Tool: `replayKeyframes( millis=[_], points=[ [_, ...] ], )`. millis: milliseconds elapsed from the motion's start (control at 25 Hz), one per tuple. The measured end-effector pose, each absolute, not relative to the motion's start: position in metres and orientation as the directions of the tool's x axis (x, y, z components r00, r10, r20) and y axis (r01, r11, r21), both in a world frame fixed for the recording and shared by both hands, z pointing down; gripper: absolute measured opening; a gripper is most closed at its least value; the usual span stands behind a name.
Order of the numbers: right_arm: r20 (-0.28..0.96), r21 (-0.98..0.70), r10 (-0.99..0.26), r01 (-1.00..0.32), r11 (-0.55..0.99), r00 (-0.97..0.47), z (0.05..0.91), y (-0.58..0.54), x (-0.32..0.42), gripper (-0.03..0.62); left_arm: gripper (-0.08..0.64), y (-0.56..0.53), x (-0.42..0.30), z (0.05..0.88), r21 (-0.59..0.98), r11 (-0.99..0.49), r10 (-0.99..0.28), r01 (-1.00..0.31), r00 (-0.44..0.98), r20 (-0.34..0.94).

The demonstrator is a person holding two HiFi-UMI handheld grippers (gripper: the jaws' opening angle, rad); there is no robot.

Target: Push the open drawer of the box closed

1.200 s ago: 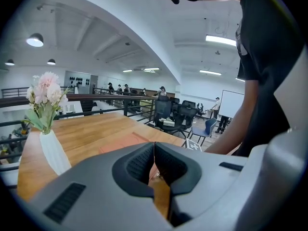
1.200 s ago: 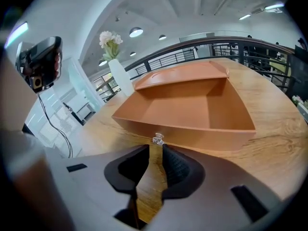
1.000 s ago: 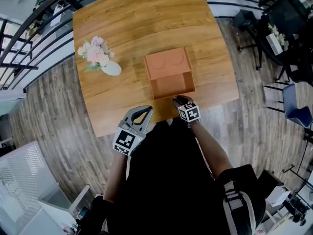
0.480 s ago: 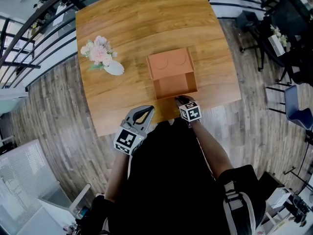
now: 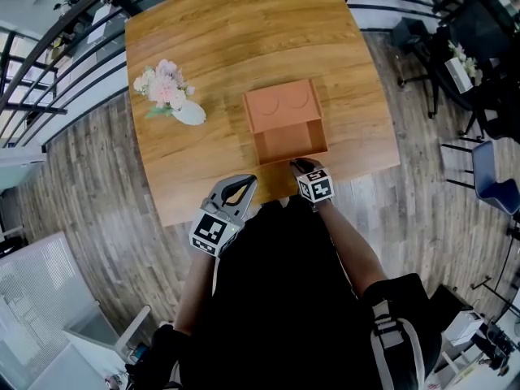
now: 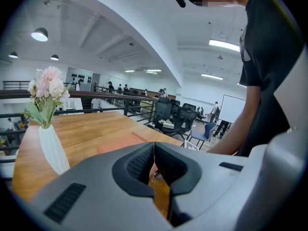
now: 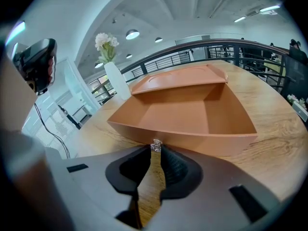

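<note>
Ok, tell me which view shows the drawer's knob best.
The right gripper view: the knob sits sharp and close at the right hand-held gripper's jaw tips, on the drawer front. In the head view that gripper covers it; the left gripper view shows none of it.

One table [image 5: 244,31]; one box [image 5: 280,104]; one open drawer [image 5: 290,145]; one flower vase [image 5: 186,114]; two grippers: left gripper [image 5: 242,183], right gripper [image 5: 297,165].

Black shirt [image 5: 276,291]; grey left gripper [image 5: 248,180], marker cube [image 5: 210,232]

Bright, even overhead light; heavy fisheye warp, edges prob. vignetted.
</note>
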State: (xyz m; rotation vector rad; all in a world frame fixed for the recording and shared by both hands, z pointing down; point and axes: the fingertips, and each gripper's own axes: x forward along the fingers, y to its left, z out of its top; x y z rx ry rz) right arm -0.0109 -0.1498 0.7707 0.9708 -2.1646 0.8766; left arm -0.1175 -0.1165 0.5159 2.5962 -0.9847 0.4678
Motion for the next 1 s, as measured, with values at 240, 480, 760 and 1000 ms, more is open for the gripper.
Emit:
replayKeyframes(
  millis=[240,480,760,1000],
  points=[
    [0.726,-0.331,-0.408,-0.802,0.497,-0.553,0.770,-0.158,-0.010,0.081,0.025,-0.118,-0.119,0.518,0.188,-0.700,-0.580,-0.689,0.702,0.412],
    [0.722,-0.343,-0.411,-0.804,0.485,-0.556,0.771,-0.161,-0.010,0.081,0.025,-0.117,-0.116,0.522,0.204,-0.696,-0.576,-0.688,0.705,0.413],
    [0.719,-0.345,-0.421,-0.809,0.475,-0.553,0.768,-0.170,-0.010,0.081,0.024,-0.118,-0.108,0.519,0.206,-0.699,-0.571,-0.685,0.708,0.415],
    [0.712,-0.343,-0.431,-0.811,0.475,-0.554,0.766,-0.180,-0.011,0.081,0.024,-0.119,-0.108,0.519,0.203,-0.696,-0.575,-0.688,0.704,0.417]
  ],
)
